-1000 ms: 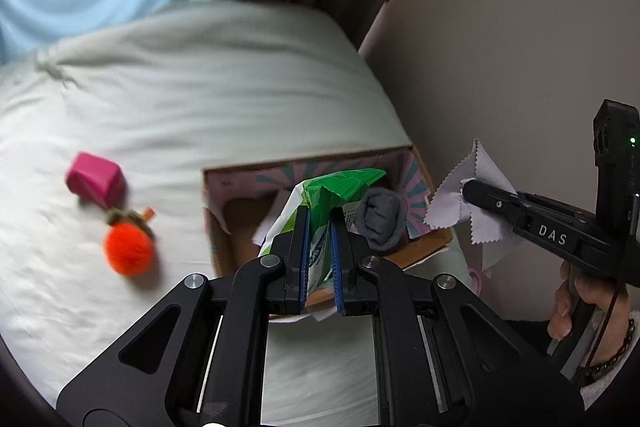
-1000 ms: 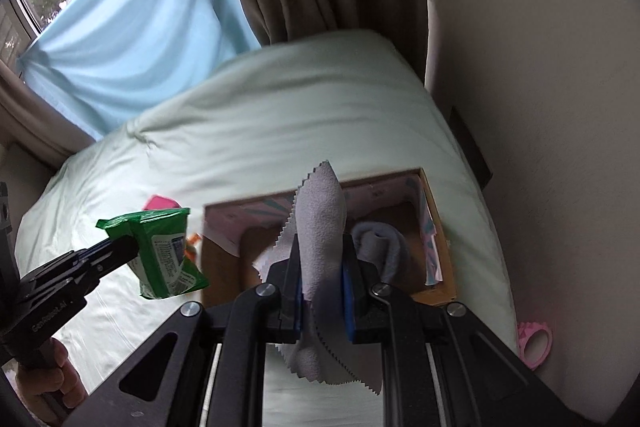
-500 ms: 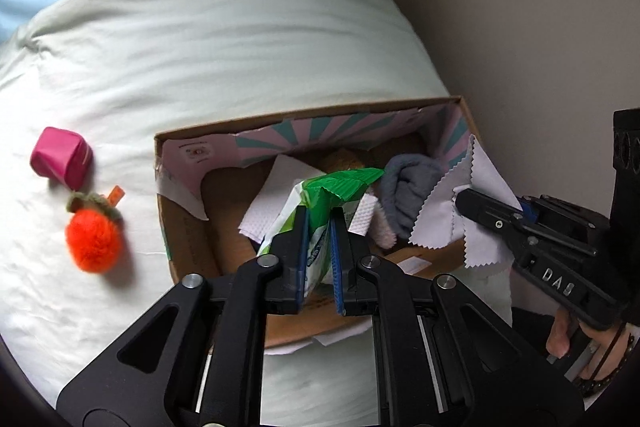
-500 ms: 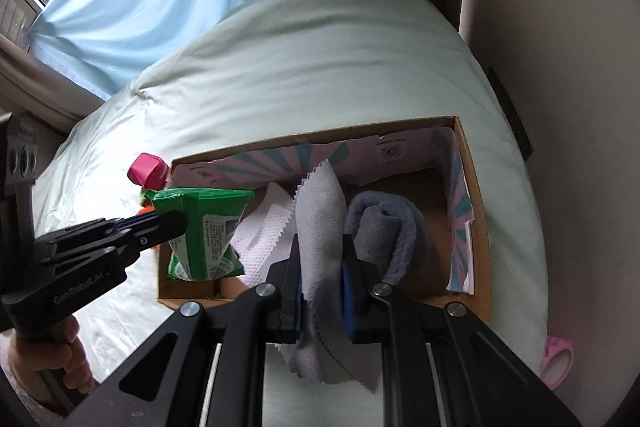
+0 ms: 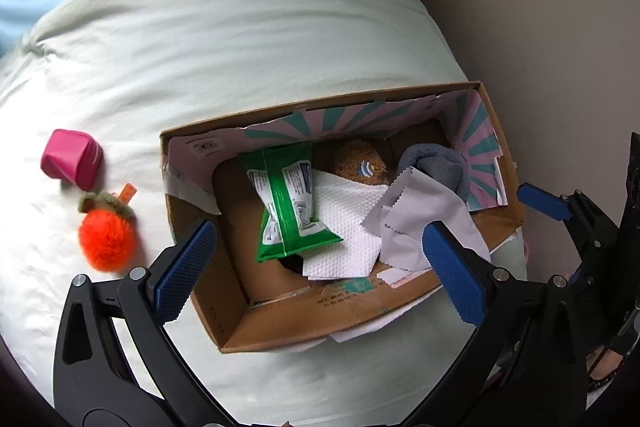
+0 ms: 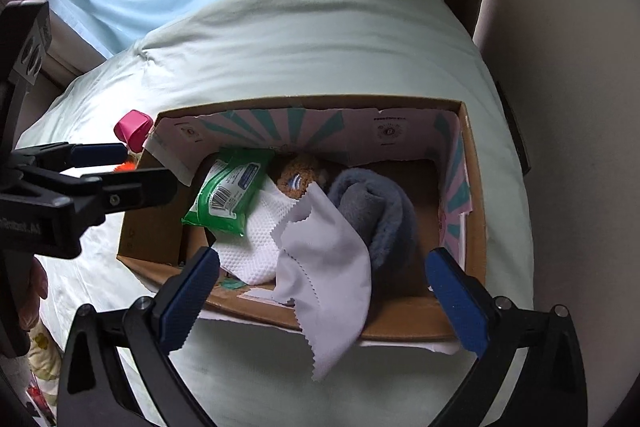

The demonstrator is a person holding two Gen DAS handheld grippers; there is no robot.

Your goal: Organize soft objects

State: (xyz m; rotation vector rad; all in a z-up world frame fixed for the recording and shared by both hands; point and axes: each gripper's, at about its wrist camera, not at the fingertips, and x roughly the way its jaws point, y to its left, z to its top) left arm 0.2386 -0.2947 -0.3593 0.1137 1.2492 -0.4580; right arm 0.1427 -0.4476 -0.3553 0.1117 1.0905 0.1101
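- Release step, by the look of it: left gripper (image 5: pixel 320 267) spread wide above the cardboard box (image 5: pixel 280 323), holding nothing; right gripper (image 6: pixel 324 291) likewise spread wide and empty over the near wall.
- Green wipes pack (image 5: pixel 290 207) lying tilted inside the box, resting partly on a white paper towel (image 5: pixel 344 227).
- Grey-white cloth (image 6: pixel 324 259) with zigzag edges draped across the near rim of the box, half in and half hanging outside (likely to slide out unless tucked in).
- Also in the box: a rolled grey sock (image 6: pixel 372 211) toward the right wall, and a brown fuzzy item (image 5: pixel 360 167) at the back, mostly hidden under the towel.
- Outside on the pale green bedding (image 5: pixel 240 47), well apart from the box's left wall: an orange pompom (image 5: pixel 106 241) and a pink pouch (image 5: pixel 72 159), close together.
- Next move, probably: swinging the left gripper over to the pompom or pouch, closing gently on the soft body, carrying it over the left wall; possibly nudging the hanging cloth inward with the right.
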